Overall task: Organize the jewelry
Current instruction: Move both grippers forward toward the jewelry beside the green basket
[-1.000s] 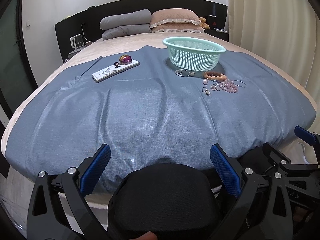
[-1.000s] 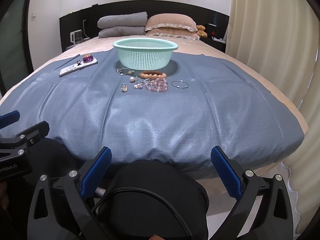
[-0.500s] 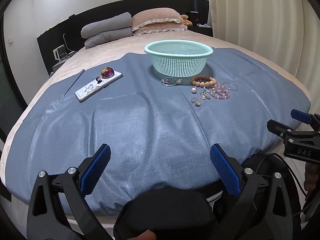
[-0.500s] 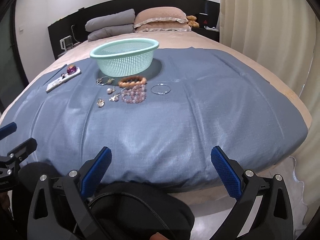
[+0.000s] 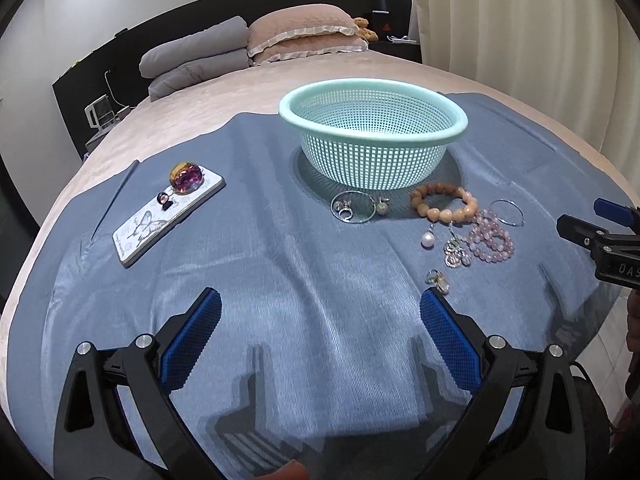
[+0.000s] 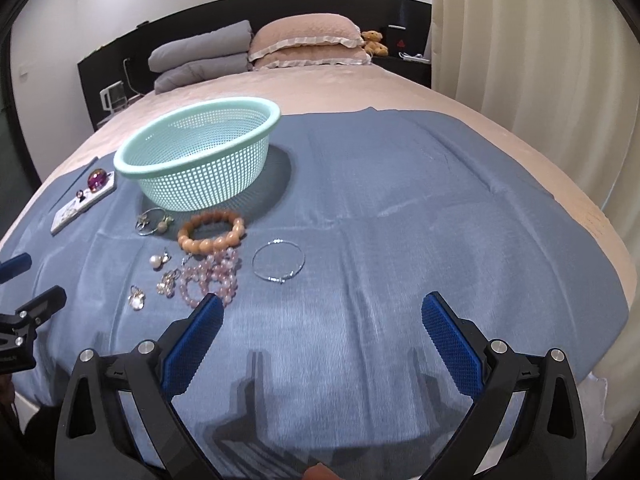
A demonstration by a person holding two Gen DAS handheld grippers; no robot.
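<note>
A mint mesh basket [image 5: 372, 140] [image 6: 200, 160] stands empty on a blue cloth [image 5: 280, 272] on the bed. In front of it lie an orange bead bracelet [image 5: 444, 202] [image 6: 211, 232], a pink bead bracelet [image 5: 490, 236] [image 6: 210, 278], a thin silver bangle [image 6: 279, 261] [image 5: 507, 213], a silver ring-bangle with charms [image 5: 354, 208] [image 6: 154, 221], and several pearl earrings [image 5: 427, 240] [image 6: 158, 261]. My left gripper [image 5: 320, 334] is open and empty over the cloth's near part. My right gripper [image 6: 320, 332] is open and empty, just short of the pink bracelet.
A white tray [image 5: 168, 218] [image 6: 82, 202] with a purple gem ornament [image 5: 186, 172] lies at the left. Pillows [image 5: 304, 34] lie at the headboard. A curtain [image 6: 540, 60] hangs at the right. The cloth's front edge drops off the bed.
Both grippers have risen and moved forward over the bed toward the jewelry; the jewelry and basket now appear closer. Nothing was grasped.
</note>
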